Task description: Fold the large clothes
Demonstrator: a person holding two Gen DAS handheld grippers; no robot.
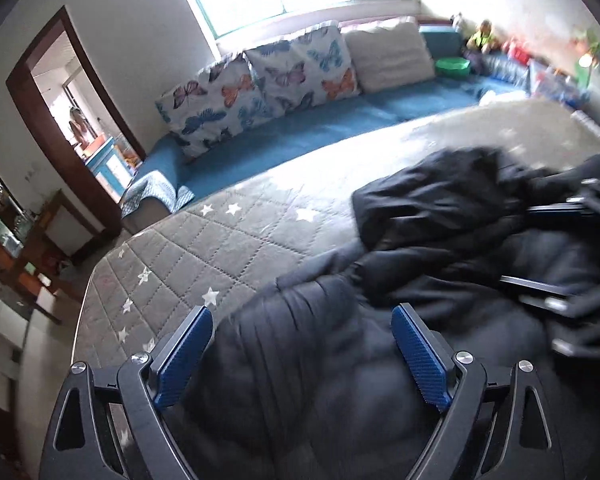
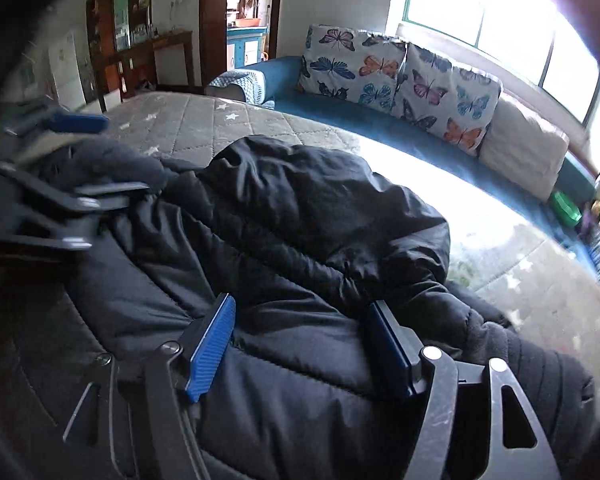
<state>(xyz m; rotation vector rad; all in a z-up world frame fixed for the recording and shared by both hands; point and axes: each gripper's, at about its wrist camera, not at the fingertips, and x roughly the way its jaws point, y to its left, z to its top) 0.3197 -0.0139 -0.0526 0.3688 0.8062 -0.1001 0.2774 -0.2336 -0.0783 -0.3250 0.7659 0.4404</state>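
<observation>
The puffer jacket (image 2: 284, 248) is black with quilted stitch lines. Both tongs, left (image 1: 302, 316) and right (image 2: 304, 308), are black with ribbed blue pads (image 1: 420, 360). The mattress (image 1: 228, 236) is grey, diamond-quilted, with white stars. The sofa (image 1: 340, 120) is blue; its cushions (image 1: 260, 84) are white with multicoloured butterflies, one cushion (image 1: 388, 56) plain cream.

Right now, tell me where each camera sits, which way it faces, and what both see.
Left wrist: on the left gripper, open over the black jacket, facing the sofa; the right gripper shows, blurred.
Right wrist: on the right gripper, open over the jacket, facing the butterfly cushions; the left gripper shows, blurred.
Shared: jacket, mattress, sofa, doorway.
</observation>
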